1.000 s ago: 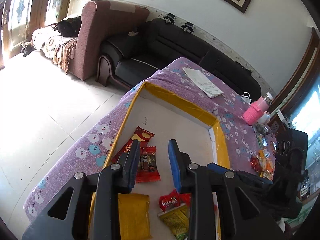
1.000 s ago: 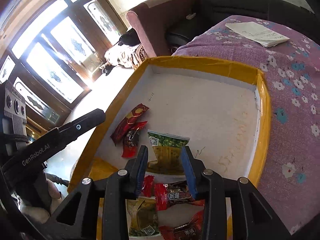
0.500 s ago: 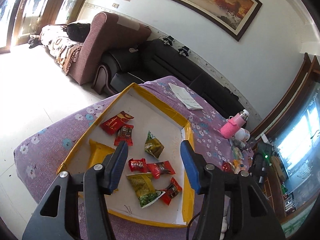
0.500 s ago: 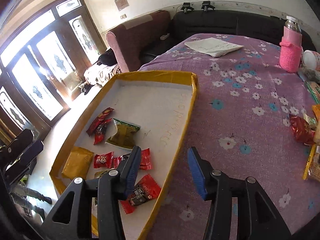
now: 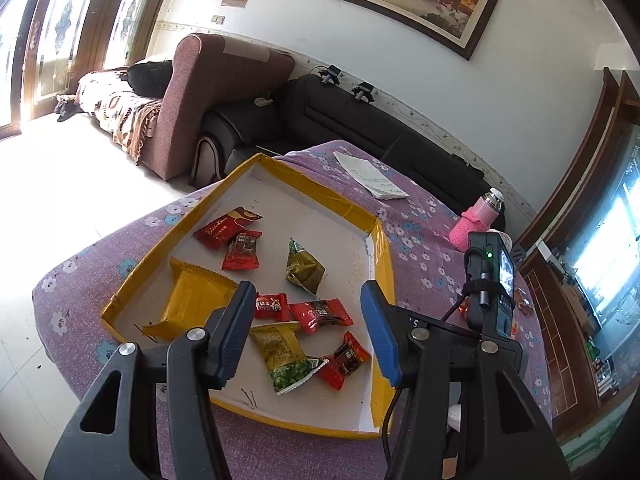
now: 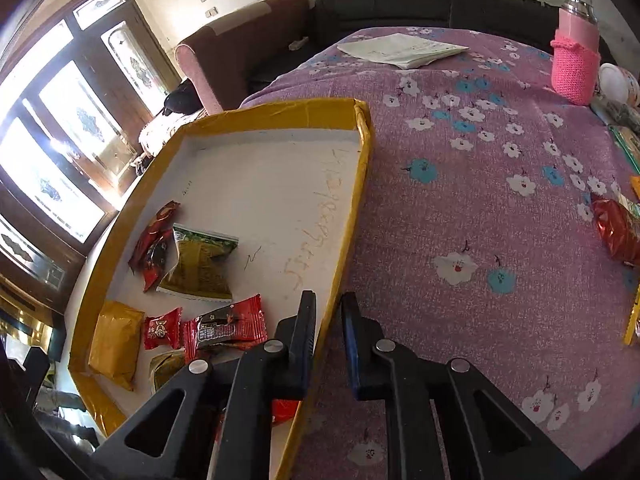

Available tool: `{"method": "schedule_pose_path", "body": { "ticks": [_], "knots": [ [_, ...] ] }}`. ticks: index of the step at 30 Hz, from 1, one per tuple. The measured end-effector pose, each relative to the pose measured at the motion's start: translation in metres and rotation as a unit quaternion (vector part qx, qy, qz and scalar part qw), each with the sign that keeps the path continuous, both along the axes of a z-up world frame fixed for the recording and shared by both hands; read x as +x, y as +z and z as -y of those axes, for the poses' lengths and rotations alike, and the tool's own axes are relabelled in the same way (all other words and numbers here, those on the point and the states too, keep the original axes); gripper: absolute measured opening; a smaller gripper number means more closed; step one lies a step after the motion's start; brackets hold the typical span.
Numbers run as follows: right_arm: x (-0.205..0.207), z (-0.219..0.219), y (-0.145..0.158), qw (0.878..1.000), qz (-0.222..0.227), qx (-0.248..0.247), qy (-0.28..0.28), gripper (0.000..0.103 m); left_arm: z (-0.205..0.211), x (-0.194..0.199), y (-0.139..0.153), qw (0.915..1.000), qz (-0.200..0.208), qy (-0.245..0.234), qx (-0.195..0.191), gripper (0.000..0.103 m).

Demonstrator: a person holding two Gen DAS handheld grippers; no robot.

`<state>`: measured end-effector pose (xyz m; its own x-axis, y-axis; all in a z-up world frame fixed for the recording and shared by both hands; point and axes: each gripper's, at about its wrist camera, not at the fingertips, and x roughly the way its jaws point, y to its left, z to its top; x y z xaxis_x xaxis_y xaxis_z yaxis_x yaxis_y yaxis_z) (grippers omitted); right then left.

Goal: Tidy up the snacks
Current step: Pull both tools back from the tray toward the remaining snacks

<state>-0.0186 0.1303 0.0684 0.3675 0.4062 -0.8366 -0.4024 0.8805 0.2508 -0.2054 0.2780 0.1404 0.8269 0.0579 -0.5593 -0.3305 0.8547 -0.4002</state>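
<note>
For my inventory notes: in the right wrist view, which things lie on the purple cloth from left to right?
Yellow-edged tray → folded papers → pink bottle → red snack packet.

Tray [image 5: 384,248]: matt white board is seen, rimmed in glossy yellow tape.
Snack packets [image 5: 322,314]: shiny, crinkled foil-like wrappers are shown in red, green and yellow.
Tablecloth [image 6: 480,208]: a soft purple floral cloth with a matt nap is pictured.
Gripper fingers [image 5: 236,332]: matt black plastic is fitted with ribbed blue pads and bright metal screws.
Bottle [image 6: 576,60]: a pink knitted sleeve is worn under a polished metal cap.
Far sofa [image 5: 360,132]: smooth black leather-look upholstery is seen.
Papers [image 6: 400,50]: plain matt white sheets are shown.
</note>
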Motion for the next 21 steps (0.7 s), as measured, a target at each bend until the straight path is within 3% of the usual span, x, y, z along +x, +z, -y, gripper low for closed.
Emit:
{"method": "schedule_pose_path", "body": {
  "ticks": [8, 12, 15, 16, 19, 21],
  "knots": [
    [-0.028, 0.017, 0.004, 1.000, -0.005, -0.003, -0.018, 0.014, 0.002, -0.002, 0.006, 0.9997, 0.009, -0.019, -0.015, 0.053],
    [-0.034, 0.021, 0.007, 1.000, -0.004, 0.010, 0.000, 0.021, 0.009, -0.003, 0.011, 0.9996, 0.012, -0.025, 0.003, 0.054],
    [-0.049, 0.031, 0.025, 0.998, 0.058, 0.014, 0.008, 0.024, 0.025, -0.007, 0.020, 0.9977, 0.022, -0.019, 0.061, 0.077],
    [-0.056, 0.035, 0.032, 0.996, 0.083, 0.012, 0.010, 0.026, 0.030, -0.009, 0.023, 0.9961, 0.029, -0.012, 0.083, 0.080],
    [-0.077, 0.052, 0.052, 0.985, 0.172, 0.002, 0.008, 0.039, 0.051, -0.014, 0.032, 0.9869, 0.051, -0.008, 0.153, 0.080],
    [-0.087, 0.067, 0.064, 0.973, 0.229, -0.011, -0.012, 0.045, 0.067, -0.016, 0.036, 0.9747, 0.056, 0.015, 0.216, 0.080]
  ]
}}
